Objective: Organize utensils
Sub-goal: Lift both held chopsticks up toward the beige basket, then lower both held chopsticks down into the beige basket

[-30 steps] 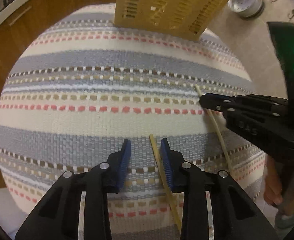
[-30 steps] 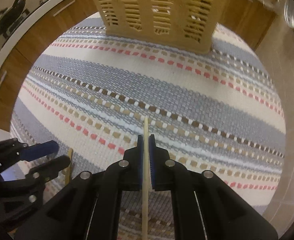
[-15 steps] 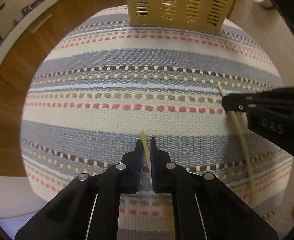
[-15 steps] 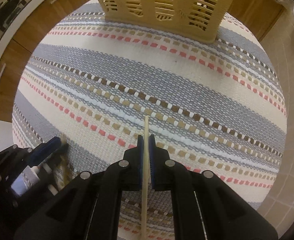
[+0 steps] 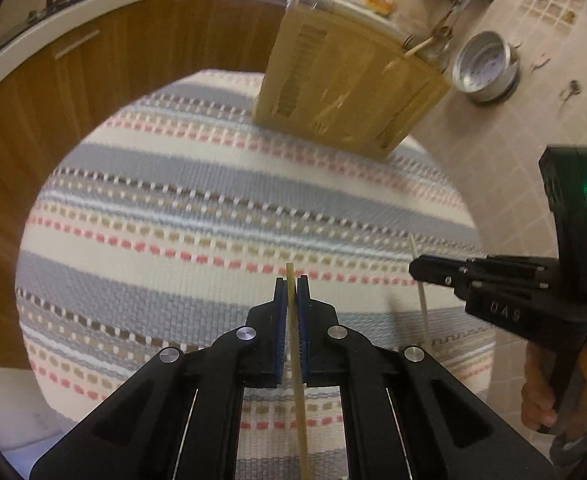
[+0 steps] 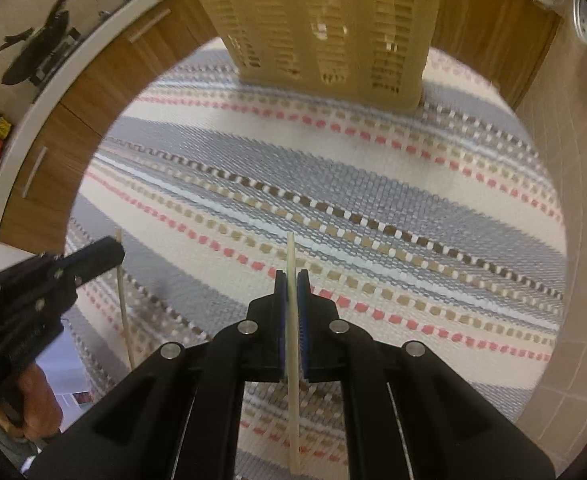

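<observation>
My left gripper is shut on a thin tan chopstick, held up off the striped cloth. My right gripper is shut on a paler chopstick, also lifted clear of the cloth. In the left wrist view the right gripper shows at the right edge with its pale chopstick. In the right wrist view the left gripper appears at the left with its chopstick. A yellow slotted basket stands at the far side of the cloth, with utensils sticking out of its top.
The striped cloth covers a round table. Wooden cabinets under a white counter curve behind it. A metal bowl lies on the tiled floor to the right. A person's hand grips the right tool's handle.
The left gripper shut on the tan chopstick and lifted it off the cloth. The right gripper rose with its pale chopstick. Both views now take in more of the basket and room.
</observation>
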`<state>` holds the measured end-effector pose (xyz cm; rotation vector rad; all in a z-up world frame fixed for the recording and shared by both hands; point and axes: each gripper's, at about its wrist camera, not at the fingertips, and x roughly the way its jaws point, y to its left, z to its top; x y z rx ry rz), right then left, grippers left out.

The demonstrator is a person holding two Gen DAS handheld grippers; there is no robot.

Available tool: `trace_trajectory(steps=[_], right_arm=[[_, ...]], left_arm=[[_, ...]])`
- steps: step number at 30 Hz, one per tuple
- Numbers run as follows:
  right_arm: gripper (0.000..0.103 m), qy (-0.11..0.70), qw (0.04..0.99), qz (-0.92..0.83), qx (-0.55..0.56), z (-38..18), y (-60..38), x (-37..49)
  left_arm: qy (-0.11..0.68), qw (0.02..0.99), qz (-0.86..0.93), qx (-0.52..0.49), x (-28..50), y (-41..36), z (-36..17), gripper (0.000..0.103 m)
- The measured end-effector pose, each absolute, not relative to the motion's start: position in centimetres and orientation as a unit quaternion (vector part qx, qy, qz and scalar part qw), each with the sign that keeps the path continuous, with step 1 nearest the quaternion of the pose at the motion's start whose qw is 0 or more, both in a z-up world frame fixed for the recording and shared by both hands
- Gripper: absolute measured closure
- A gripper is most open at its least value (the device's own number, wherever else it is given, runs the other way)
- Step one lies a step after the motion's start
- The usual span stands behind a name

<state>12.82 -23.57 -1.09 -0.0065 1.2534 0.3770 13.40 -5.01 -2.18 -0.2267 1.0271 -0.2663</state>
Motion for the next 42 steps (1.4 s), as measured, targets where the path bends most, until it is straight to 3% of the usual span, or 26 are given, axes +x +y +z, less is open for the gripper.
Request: trace_trajectory(steps=[15, 33, 42], right_arm=[[0.099, 0.505, 0.848, 0.159, 0.023, 9.5, -24.7, 10.3], [0.099, 0.361, 0.928, 0.092, -0.009, 24.9, -24.0, 16.0], [0.099, 0.304, 0.949, 0.083, 0.002, 25.4, -23.2, 20.1]], left_arm=[[0.392, 0.897, -0.183, -0.092, 13.2, -5.1, 8.1, 0.1], [0.215, 0.946, -0.234, -0.069, 22.6, -4.0, 21.8, 0.1], [0.12, 0.963, -0.234, -0.056, 26.0, -5.4, 24.5, 0.1]])
